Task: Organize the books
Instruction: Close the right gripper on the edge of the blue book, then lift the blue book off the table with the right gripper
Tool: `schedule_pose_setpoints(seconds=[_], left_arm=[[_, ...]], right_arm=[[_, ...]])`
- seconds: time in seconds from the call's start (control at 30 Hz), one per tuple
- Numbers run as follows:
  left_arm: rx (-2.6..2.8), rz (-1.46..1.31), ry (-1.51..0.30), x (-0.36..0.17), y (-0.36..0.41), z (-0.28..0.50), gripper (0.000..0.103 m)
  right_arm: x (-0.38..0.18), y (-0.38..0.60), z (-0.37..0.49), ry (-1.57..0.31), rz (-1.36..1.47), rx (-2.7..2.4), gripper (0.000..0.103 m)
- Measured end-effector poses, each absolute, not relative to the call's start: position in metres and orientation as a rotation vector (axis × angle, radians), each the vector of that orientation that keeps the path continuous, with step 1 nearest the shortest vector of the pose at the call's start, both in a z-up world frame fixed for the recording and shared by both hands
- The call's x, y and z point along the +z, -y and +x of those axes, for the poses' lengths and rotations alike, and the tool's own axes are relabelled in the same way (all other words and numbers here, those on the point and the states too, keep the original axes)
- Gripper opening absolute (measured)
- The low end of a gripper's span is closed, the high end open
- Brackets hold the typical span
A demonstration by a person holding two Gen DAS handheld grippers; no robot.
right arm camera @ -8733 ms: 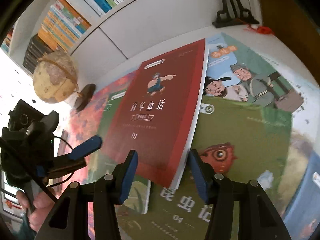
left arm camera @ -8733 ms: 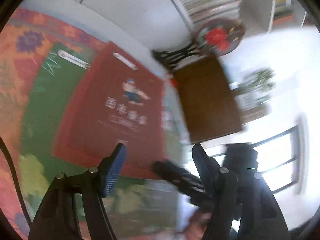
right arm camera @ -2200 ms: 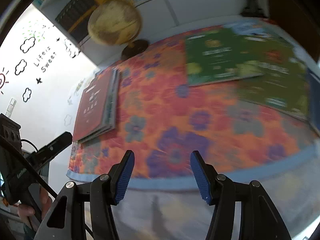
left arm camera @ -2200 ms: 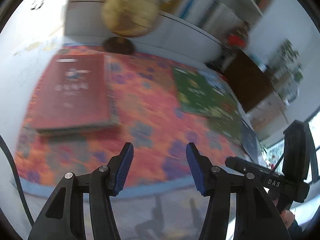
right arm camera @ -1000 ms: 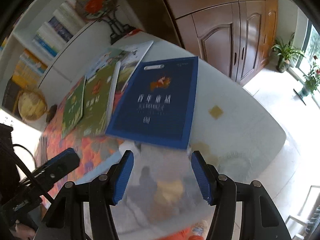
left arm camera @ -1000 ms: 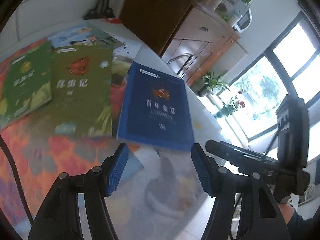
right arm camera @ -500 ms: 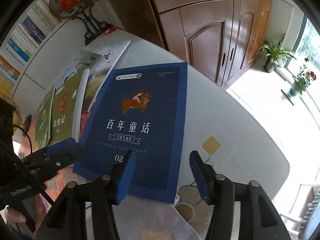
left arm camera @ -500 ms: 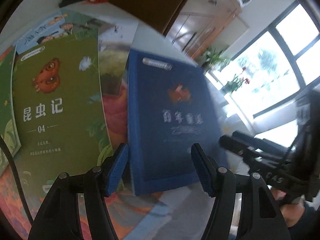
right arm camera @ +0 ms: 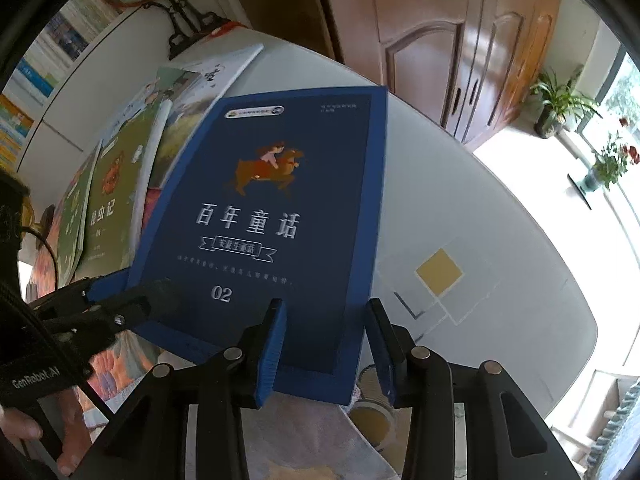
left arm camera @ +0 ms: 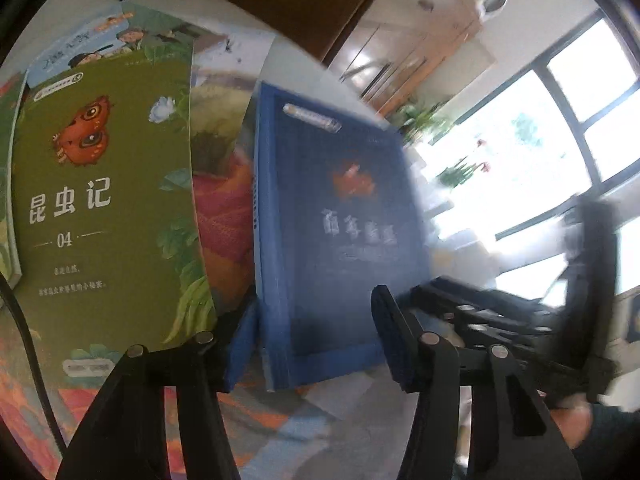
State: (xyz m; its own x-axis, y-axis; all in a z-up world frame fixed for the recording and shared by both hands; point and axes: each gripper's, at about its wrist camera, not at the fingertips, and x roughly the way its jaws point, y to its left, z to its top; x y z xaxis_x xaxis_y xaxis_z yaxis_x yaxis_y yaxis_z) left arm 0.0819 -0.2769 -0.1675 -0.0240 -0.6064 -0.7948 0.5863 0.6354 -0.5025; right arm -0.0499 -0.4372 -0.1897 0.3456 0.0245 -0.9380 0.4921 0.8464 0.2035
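Blue pads frame the near edge of the blue book (right arm camera: 276, 216): your right gripper (right arm camera: 326, 346) straddles its lower right corner, jaws closing, the corner between them, though you cannot tell that either pad presses yet. Your left gripper (left arm camera: 316, 344) brackets the book's lower left corner in the left wrist view, jaws also closing, left pad just beside the spine edge, right pad clear of the cover. Both grippers point steeply down at the table (right arm camera: 460, 184). In the right wrist view, the left gripper reaches in from the lower left, with your hand (right arm camera: 24, 432) on its handle at the frame's bottom left.

Outward, the book's left edge overlaps the patterned cloth (left arm camera: 224, 216), and the green book (left arm camera: 108, 200) lies just beside it toward the left. Bare white tabletop opens to the right of the blue book as far as the table's curved edge. Wooden cabinets (right arm camera: 452, 52) stand at upper right.
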Motion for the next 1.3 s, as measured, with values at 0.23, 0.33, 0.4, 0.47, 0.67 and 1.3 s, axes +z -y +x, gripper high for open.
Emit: schedule_pose_setpoints(seconds=[0.23,0.33,0.4,0.47,0.67,1.3], left_arm=[[-0.988,-0.174,-1.306,-0.166,0.277,0.085,0.045],[-0.976,-0.173,-1.373,-0.192,0.297,0.074,0.037],[-0.974,-0.193,-1.368,-0.195,0.304,0.072,0.035],[-1.001,-0.28,-1.382,-0.194,0.305,0.075,0.034],[-1.087,-0.648,-1.459,-0.201,0.286,0.098,0.034],[-0.86,0.067,-1.342,-0.162,0.331,0.072,0.046]], right_arm=[[-0.192,0.447,-0.054,-1.17,0.561,-0.27,0.041],[-0.192,0.446,-0.055,-1.165,0.559,-0.257,0.042],[-0.191,0.45,-0.057,-1.162,0.575,-0.242,0.042],[-0.192,0.453,-0.058,-1.16,0.601,-0.215,0.043],[-0.195,0.479,-0.064,-1.159,0.813,-0.15,0.08],[-0.17,0.448,-0.043,-1.081,0.582,-0.037,0.022]])
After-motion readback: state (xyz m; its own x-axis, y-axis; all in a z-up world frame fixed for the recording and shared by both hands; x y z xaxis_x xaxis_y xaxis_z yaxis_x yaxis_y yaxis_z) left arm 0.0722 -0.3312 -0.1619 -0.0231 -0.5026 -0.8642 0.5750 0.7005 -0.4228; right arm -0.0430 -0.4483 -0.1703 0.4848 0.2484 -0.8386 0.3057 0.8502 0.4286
